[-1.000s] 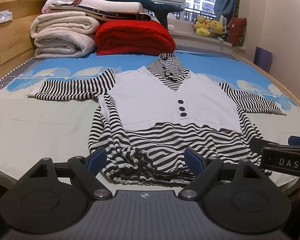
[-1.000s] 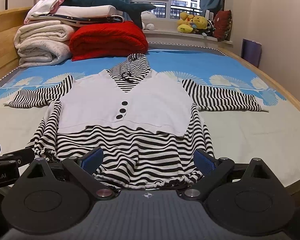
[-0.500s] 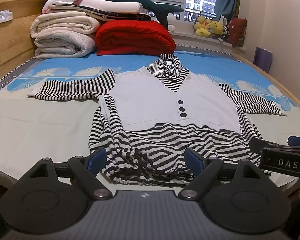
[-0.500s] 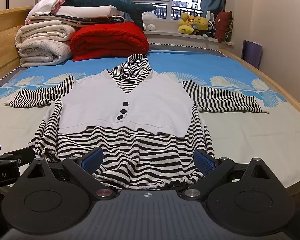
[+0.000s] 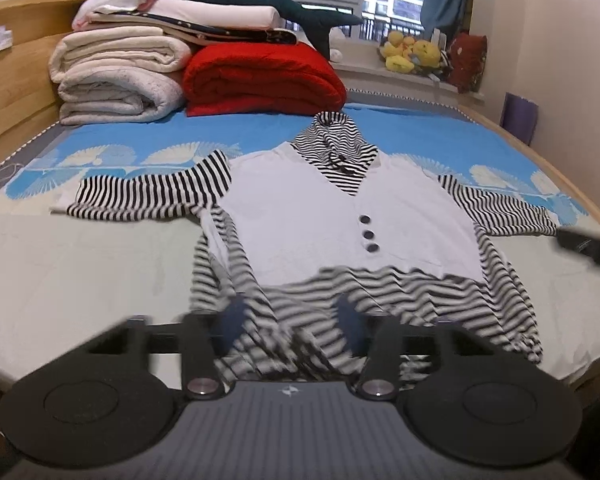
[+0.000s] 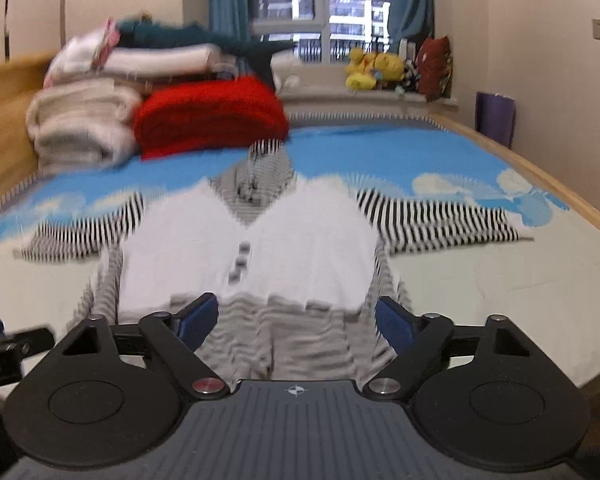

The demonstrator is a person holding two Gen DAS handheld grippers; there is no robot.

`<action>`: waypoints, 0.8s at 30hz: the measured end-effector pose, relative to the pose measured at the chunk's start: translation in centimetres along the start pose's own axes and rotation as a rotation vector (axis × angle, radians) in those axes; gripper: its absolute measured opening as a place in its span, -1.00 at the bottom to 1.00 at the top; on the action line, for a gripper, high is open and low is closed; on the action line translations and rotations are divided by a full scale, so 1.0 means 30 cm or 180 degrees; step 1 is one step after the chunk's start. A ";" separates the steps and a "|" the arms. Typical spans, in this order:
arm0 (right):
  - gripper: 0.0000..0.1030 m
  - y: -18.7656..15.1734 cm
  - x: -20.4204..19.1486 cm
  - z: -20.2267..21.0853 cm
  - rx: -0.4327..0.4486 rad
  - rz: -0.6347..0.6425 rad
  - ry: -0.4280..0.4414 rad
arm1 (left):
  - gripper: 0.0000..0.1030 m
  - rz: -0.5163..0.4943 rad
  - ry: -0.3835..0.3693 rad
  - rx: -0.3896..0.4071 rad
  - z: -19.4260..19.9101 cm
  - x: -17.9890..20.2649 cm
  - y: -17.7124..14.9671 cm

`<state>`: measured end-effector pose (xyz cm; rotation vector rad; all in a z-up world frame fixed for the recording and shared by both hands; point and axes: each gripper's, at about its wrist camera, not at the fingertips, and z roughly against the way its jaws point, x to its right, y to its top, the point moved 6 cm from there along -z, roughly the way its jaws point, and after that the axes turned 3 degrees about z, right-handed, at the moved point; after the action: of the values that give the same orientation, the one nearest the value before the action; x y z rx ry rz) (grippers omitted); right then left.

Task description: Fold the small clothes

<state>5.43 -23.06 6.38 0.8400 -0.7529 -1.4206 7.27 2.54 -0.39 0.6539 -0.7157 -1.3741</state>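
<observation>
**Both grippers closing at the hem of the striped top**

Since a second ago both of my grippers have narrowed, the left far more than the right, and both views have gone blurred where they were sharp. My left gripper (image 5: 290,326) is closing, its blue pads (image 5: 234,322) now much nearer each other with the bunched striped hem between them; motion blur keeps me from telling whether the pads already press on the cloth. My right gripper (image 6: 296,322) is closing too but remains wide, with the hem lying between its blue pads (image 6: 198,318) and neither pad visibly on it, so it grips nothing.

The striped top (image 5: 340,216), with its white vest panel and three dark buttons, lies spread flat on the bed (image 5: 80,264), collar toward 12 o'clock, sleeves out to 9 and 3 o'clock, hem nearest me at 6 o'clock. In the left view, the tip of my right gripper shows at 3 o'clock, just beside the right sleeve end. Folded blankets (image 5: 116,76) and a red quilt (image 5: 260,80) are stacked at 11 o'clock, well apart from the top.
</observation>
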 end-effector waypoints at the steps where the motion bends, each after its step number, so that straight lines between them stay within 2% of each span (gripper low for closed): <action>1: 0.55 0.033 0.025 0.000 0.0068 -0.0035 0.0017 | -0.26 -0.0011 -0.0009 -0.0014 -0.018 -0.022 0.034; 4: 0.55 0.140 0.110 -0.041 0.0240 0.0019 0.0026 | -0.30 -0.0077 -0.0094 -0.0142 -0.120 -0.076 0.119; 7: 0.55 0.175 0.181 -0.150 0.0115 0.0049 0.0020 | -0.26 -0.0039 -0.0160 -0.0479 -0.279 -0.120 0.135; 8: 0.55 0.168 0.203 -0.200 0.0005 0.0053 0.0013 | -0.23 0.0019 -0.0177 -0.0622 -0.336 -0.132 0.128; 10: 0.55 0.119 0.244 -0.306 -0.0326 0.0019 -0.0058 | 0.08 0.0169 -0.0194 -0.0906 -0.441 -0.158 0.104; 11: 0.53 0.084 0.261 -0.359 -0.0553 -0.0024 -0.0091 | 0.34 0.0233 -0.0182 -0.1024 -0.485 -0.170 0.086; 12: 0.53 0.043 0.282 -0.414 -0.0849 -0.0105 -0.0098 | 0.49 0.0302 -0.0164 -0.1176 -0.534 -0.184 0.066; 13: 0.51 0.013 0.297 -0.456 -0.1080 -0.0201 -0.0084 | 0.50 0.0350 -0.0115 -0.1324 -0.576 -0.197 0.050; 15: 0.51 -0.051 0.344 -0.533 -0.1510 -0.0435 -0.0114 | 0.50 0.0450 0.0139 -0.1541 -0.640 -0.240 0.020; 17: 0.51 -0.081 0.372 -0.573 -0.1674 -0.0501 -0.0274 | 0.50 0.0589 0.0288 -0.1760 -0.688 -0.279 -0.011; 20: 0.51 -0.097 0.383 -0.611 -0.1766 -0.0532 -0.0273 | 0.48 0.0843 0.0251 -0.2054 -0.719 -0.314 -0.060; 22: 0.51 -0.136 0.388 -0.631 -0.1904 -0.0583 -0.0239 | 0.40 0.0877 0.0207 -0.2069 -0.713 -0.323 -0.066; 23: 0.50 -0.154 0.392 -0.642 -0.1990 -0.0617 -0.0262 | 0.15 0.0876 0.0191 -0.2047 -0.706 -0.325 -0.065; 24: 0.50 -0.165 0.404 -0.650 -0.2055 -0.0644 -0.0298 | -0.20 0.0881 0.0150 -0.2037 -0.699 -0.328 -0.066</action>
<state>19.78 -34.11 -8.55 0.3512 -0.2411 -1.7535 21.74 12.16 -15.85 0.0733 -0.2802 -1.2290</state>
